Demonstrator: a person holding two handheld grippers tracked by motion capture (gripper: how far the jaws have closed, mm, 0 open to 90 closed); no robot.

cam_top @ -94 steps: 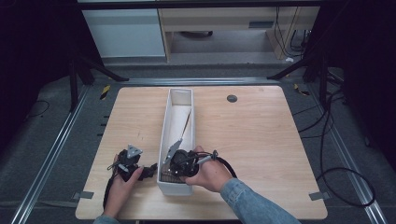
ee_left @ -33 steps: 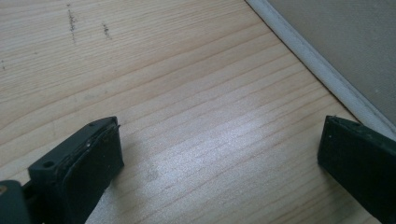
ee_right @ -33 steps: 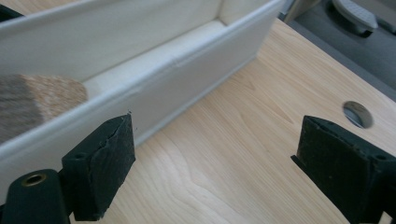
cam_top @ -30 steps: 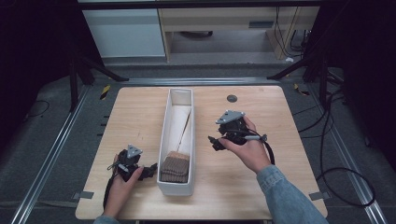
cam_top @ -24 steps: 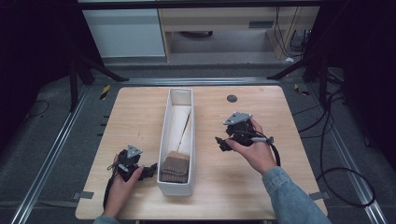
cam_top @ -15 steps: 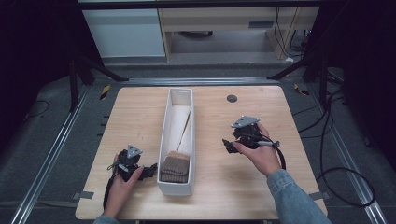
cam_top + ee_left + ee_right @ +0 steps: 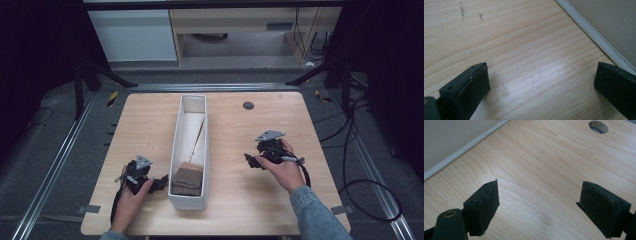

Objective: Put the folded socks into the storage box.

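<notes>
Now both grippers rest over the bench (image 7: pixel 150 125) with jaws wide and empty: left gripper (image 7: pixel 159 183) just beside the white bin (image 7: pixel 206 152) holding a brown folded cloth (image 7: pixel 187 181), right gripper (image 7: pixel 248 158) well apart.

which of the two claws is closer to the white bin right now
The left claw, beside the near end of the white bin. The right claw sits farther off over bare table.

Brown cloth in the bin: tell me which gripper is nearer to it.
Left. The left gripper sits just outside the bin, level with the brown cloth. The right gripper is farther off, across bare table on the other side.
</notes>
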